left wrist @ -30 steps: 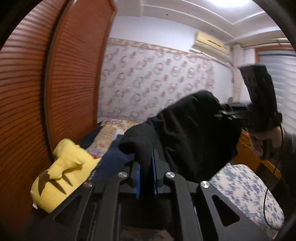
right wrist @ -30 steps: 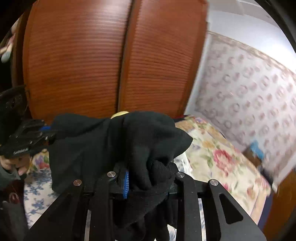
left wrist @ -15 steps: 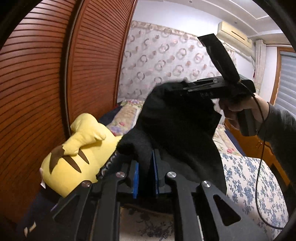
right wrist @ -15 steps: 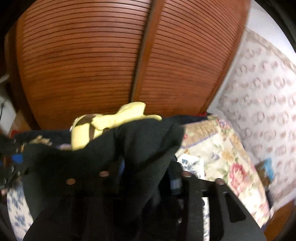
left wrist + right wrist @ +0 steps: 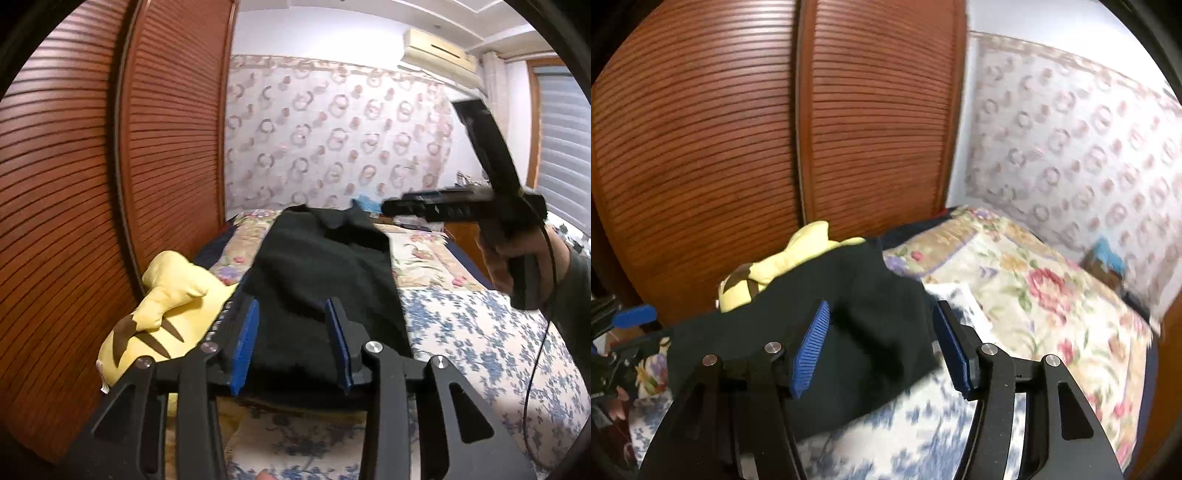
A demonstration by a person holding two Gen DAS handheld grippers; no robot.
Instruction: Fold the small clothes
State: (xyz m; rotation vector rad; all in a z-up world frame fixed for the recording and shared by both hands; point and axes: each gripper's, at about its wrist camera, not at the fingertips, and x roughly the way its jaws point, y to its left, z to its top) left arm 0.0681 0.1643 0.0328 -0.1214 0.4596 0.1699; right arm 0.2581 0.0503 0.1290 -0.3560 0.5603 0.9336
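Looking from left to right, we see our left gripper (image 5: 291, 332) with jaws just opened, clear of the black garment (image 5: 325, 280) lying on the floral bed (image 5: 480, 332) beside a yellow plush toy (image 5: 166, 310); our right gripper (image 5: 879, 343), likewise just opened, grips nothing.

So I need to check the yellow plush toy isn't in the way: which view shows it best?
The left wrist view: the yellow plush toy shows nearly whole beside the black garment. In the right wrist view the garment hides most of it.
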